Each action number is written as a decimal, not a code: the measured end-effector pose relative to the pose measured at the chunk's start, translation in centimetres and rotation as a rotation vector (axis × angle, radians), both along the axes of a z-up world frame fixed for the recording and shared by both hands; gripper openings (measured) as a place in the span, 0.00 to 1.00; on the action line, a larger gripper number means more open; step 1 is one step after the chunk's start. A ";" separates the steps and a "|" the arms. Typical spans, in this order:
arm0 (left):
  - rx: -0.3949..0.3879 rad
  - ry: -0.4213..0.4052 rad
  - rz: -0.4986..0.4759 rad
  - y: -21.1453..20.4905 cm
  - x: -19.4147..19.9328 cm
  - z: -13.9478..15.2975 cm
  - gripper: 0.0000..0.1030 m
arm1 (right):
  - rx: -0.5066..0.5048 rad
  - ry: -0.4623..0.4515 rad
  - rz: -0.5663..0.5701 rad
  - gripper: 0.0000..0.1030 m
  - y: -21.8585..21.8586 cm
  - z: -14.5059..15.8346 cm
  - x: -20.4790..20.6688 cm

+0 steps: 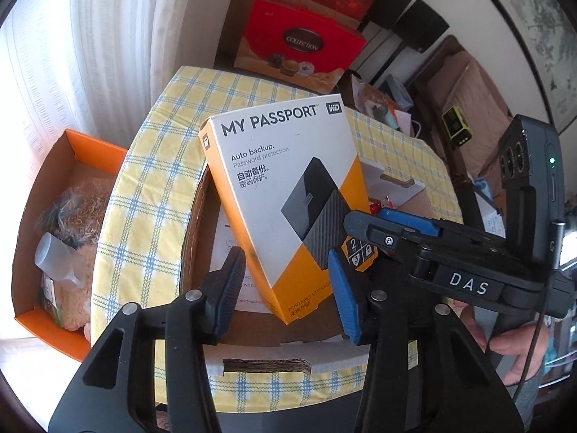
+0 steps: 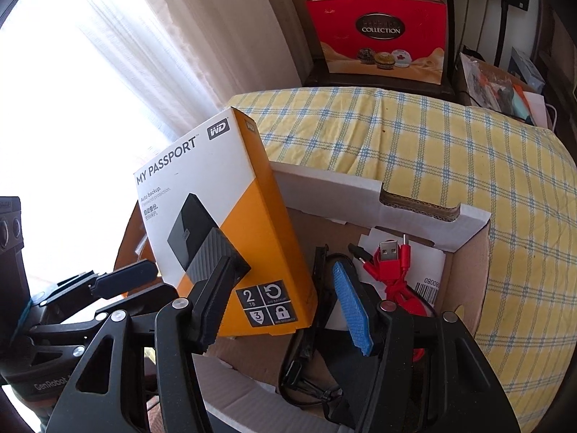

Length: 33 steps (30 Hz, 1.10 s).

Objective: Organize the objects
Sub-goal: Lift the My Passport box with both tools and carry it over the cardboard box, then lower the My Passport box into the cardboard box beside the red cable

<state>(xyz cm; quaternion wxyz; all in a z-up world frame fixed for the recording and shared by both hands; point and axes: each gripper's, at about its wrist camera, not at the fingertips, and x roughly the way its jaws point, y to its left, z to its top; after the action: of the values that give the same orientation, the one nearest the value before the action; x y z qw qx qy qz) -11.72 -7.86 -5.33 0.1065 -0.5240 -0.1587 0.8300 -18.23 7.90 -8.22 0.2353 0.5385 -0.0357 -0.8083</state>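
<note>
A white and orange "MY PASSPORT" drive box (image 1: 281, 180) (image 2: 216, 216) stands tilted inside a shallow cardboard tray (image 1: 259, 357) (image 2: 324, 180) on the checked tablecloth. My left gripper (image 1: 285, 258) (image 2: 164, 278) is open. The box's lower end sits between its pads, with a gap showing beside the dark left pad (image 1: 225, 296). My right gripper (image 2: 283, 267) (image 1: 362, 216) is open at the box's lower right corner. Its dark finger (image 2: 212, 303) lies across the front face, and its blue pad (image 2: 351, 310) stands clear of the box's side.
A red USB cable (image 2: 393, 263) and black cables and a case (image 2: 310, 324) lie in the tray. An orange box (image 1: 72, 151) with bags sits left of the table. A red gift bag (image 2: 375, 36) stands behind. A hand (image 1: 505, 346) holds the right gripper.
</note>
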 end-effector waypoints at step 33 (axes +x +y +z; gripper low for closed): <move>-0.067 0.030 -0.055 -1.3 1.4 1.9 0.40 | -0.073 -0.117 0.070 0.43 -2.6 0.0 5.5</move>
<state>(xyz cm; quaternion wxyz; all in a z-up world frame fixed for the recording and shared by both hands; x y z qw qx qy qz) -10.36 -9.18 -3.42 0.1138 -0.5190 -0.1147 0.8394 -12.73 5.26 -8.23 0.2804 0.5771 -0.0598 -0.7647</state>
